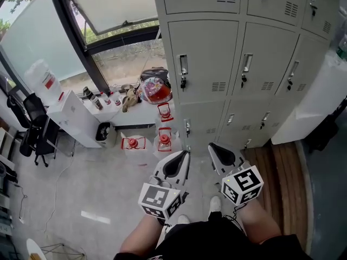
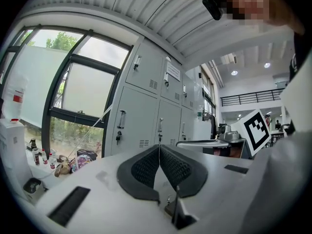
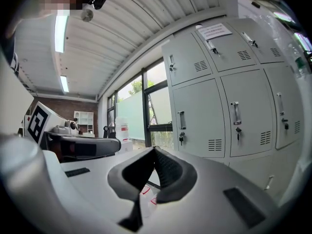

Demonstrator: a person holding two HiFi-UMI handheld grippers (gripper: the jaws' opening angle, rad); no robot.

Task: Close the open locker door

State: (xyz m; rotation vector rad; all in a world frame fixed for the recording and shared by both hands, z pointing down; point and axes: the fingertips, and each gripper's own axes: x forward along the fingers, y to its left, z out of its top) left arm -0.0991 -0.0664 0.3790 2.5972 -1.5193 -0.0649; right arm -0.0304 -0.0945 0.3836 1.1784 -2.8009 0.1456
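With left gripper (image 1: 181, 157) and right gripper (image 1: 216, 149) fingers together, empty, may skid off smooth locker doors (image 1: 205, 47) or snag keys (image 1: 183, 83).

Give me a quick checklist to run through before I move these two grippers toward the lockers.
1. Left gripper is free: ok, jaws together with nothing between them.
2. Right gripper is free: ok, jaws together and empty.
3. Open door found: cannot tell. Every locker door in view looks shut, and the white panel at the right may or may not be a door.
4. Grippers are apart from the locker fronts: ok, neither touches them.
5. Footing: not ok. Red floor items stand close to the locker base, left of the grippers, so mind them.
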